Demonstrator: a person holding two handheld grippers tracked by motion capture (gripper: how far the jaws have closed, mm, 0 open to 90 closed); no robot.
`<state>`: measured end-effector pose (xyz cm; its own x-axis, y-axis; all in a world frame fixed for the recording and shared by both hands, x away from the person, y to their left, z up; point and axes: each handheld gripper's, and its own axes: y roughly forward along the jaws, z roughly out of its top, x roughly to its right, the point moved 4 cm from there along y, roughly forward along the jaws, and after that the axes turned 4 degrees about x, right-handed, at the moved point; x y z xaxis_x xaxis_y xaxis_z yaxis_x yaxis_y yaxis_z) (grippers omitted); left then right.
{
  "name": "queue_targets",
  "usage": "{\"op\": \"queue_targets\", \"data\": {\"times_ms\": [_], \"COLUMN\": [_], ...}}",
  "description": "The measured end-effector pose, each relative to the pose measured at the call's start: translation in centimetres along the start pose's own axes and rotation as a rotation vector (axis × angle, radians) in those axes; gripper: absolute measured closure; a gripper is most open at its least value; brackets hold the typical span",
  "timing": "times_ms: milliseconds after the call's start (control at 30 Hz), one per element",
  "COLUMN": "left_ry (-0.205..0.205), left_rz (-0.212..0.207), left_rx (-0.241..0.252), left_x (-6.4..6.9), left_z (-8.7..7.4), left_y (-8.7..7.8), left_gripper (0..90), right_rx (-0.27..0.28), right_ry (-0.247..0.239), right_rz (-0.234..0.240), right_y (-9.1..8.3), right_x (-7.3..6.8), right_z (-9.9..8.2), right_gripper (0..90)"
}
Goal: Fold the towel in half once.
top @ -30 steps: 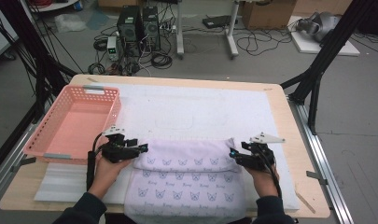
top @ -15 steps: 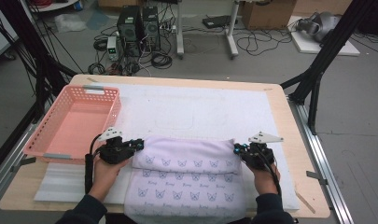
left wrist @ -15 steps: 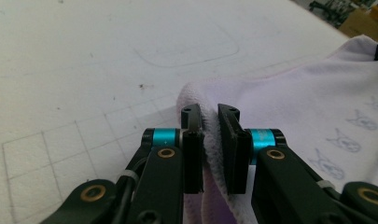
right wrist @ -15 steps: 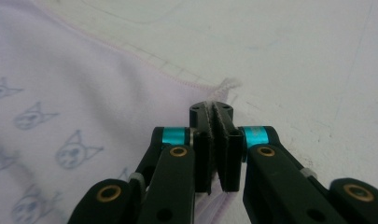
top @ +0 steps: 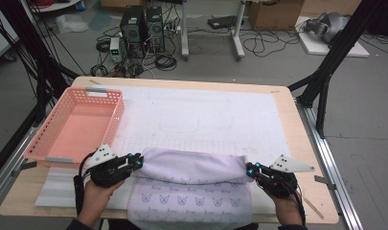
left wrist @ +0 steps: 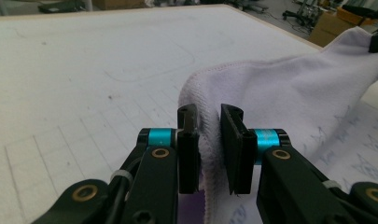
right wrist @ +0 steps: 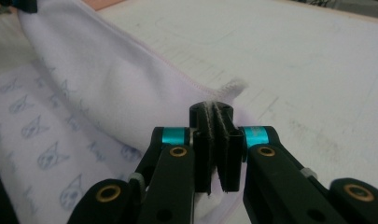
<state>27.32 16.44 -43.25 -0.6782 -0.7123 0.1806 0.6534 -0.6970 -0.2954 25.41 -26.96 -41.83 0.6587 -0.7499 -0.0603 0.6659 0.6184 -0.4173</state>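
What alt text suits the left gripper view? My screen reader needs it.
The left gripper is shut on the hemmed corner of a pale lilac towel, lifting it off the white table mat.

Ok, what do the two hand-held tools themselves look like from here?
Both are black two-jaw tools. The left tool and the right tool carry a pale grey three-cornered plate on top, the left one dotted. Each has blue accents near its tip. Up close, the flat black pads sit on turquoise collars with brass-coloured pivots. A black cable trails from the left one.
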Motion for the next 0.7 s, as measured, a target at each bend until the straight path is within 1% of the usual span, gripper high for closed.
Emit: {"op": "queue_targets", "data": {"times_ms": [67,100,133,167,200,267,300,333,367,400,433,467,500,533,567,600,633,667,700], "left_ry": [-0.006,-0.011,-0.019,-0.033,-0.039,-0.043,-0.049,-0.057,-0.068,-0.079,-0.089,-0.102,-0.113,-0.120,-0.123,-0.124,-0.125,-0.120,-0.120], "left_rz": [-0.010,-0.010,-0.010,-0.010,-0.013,-0.004,0.003,0.002,0.010,0.019,0.028,0.028,0.032,0.031,0.019,0.015,0.017,0.014,0.018], "left_rx": [-0.026,-0.031,-0.044,-0.066,-0.081,-0.099,-0.102,-0.103,-0.101,-0.095,-0.084,-0.070,-0.055,-0.043,-0.025,-0.018,-0.007,-0.003,-0.003], "left_x": [0.2,0.2,0.3,0.3,0.4,0.3,0.3,0.1,0.0,-0.2,-0.5,-0.6,-0.8,-1.0,-1.1,-1.2,-1.3,-1.4,-1.6], "left_z": [-0.7,-1.0,-1.2,-1.7,-1.9,-2.5,-2.6,-2.7,-2.7,-2.7,-2.6,-2.5,-2.3,-2.1,-1.8,-1.6,-1.3,-1.1,-1.0], "left_y": [-0.4,-0.5,-0.7,-0.9,-1.0,-1.4,-1.7,-1.9,-2.1,-2.3,-2.5,-2.6,-2.6,-2.6,-2.5,-2.4,-2.2,-2.1,-1.8], "left_gripper": [76.4,76.1,76.1,75.8,75.1,75.1,74.4,71.9,69.1,64.5,58.2,55.1,51.2,46.6,45.7,45.4,45.1,44.8,45.0], "right_rx": [-0.021,-0.047,-0.066,-0.087,-0.099,-0.130,-0.141,-0.154,-0.171,-0.190,-0.199,-0.201,-0.190,-0.167,-0.138,-0.088,-0.068,-0.049,-0.049], "right_ry": [-0.006,-0.010,-0.019,-0.011,-0.018,-0.023,-0.036,-0.036,-0.024,-0.028,-0.040,-0.038,-0.036,-0.025,-0.003,0.017,0.031,0.033,0.030], "right_rz": [0.034,0.054,0.064,0.081,0.091,0.105,0.110,0.122,0.155,0.190,0.194,0.204,0.208,0.206,0.204,0.181,0.163,0.126,0.092], "right_y": [-0.2,-0.2,-0.2,-0.3,-0.4,-0.6,-0.7,-0.8,-0.9,-0.9,-1.0,-1.1,-1.3,-1.4,-1.6,-1.7,-1.8,-1.7,-1.4], "right_x": [-0.3,-0.5,-0.6,-0.7,-0.7,-0.8,-0.8,-0.9,-1.0,-1.1,-1.2,-1.2,-1.1,-1.0,-0.9,-0.5,-0.3,0.0,0.3], "right_z": [-0.8,-1.2,-1.4,-1.7,-1.9,-2.3,-2.5,-2.7,-2.9,-3.0,-3.1,-3.1,-2.9,-2.6,-2.3,-1.8,-1.6,-1.3,-1.1], "right_gripper": [86.3,86.3,86.3,86.3,86.3,86.3,86.2,86.2,85.5,84.9,82.4,79.6,77.1,70.2,65.1,55.9,52.5,50.4,50.5]}}
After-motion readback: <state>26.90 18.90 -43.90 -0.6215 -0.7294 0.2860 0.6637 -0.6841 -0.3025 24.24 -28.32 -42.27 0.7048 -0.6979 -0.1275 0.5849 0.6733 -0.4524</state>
